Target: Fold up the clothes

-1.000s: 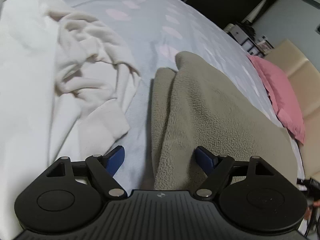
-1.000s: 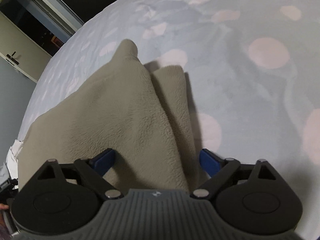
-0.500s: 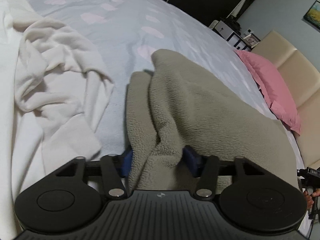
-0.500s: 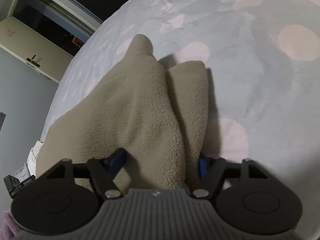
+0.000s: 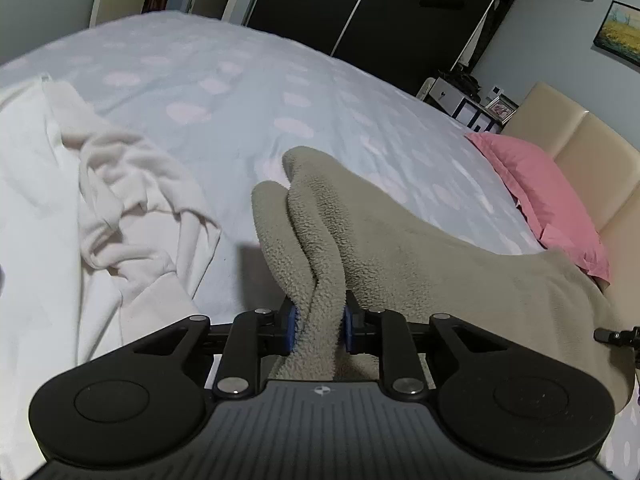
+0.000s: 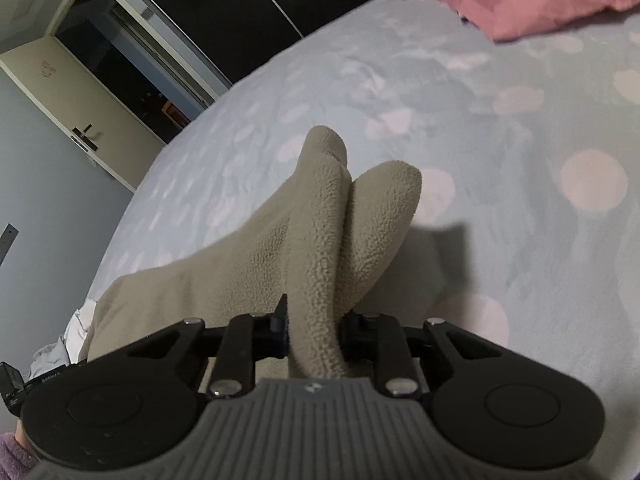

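A beige fleece garment (image 5: pixel 420 256) hangs between both grippers above the bed. My left gripper (image 5: pixel 318 330) has its jaws closing, its blue pads pinching a bunched fold of the fleece at one corner. In the right wrist view the same fleece garment (image 6: pixel 320 240) runs up from my right gripper (image 6: pixel 314 334), whose jaws are also closing, and the pads squeeze a thick roll of the fabric. The gripped edge is lifted off the bedspread while the far end of the fleece droops toward it.
The bed has a pale blue bedspread (image 5: pixel 240 92) with pink dots. A crumpled white garment (image 5: pixel 100 200) lies to the left of the fleece. A pink pillow (image 5: pixel 548 196) rests by the cream headboard (image 5: pixel 592 148). Dark wardrobes and a doorway (image 6: pixel 120 60) stand beyond the bed.
Both grippers went from wide open around the fleece edge to pinching it, then rose, lifting the fleece off the bedspread and tipping the views upward toward the room.
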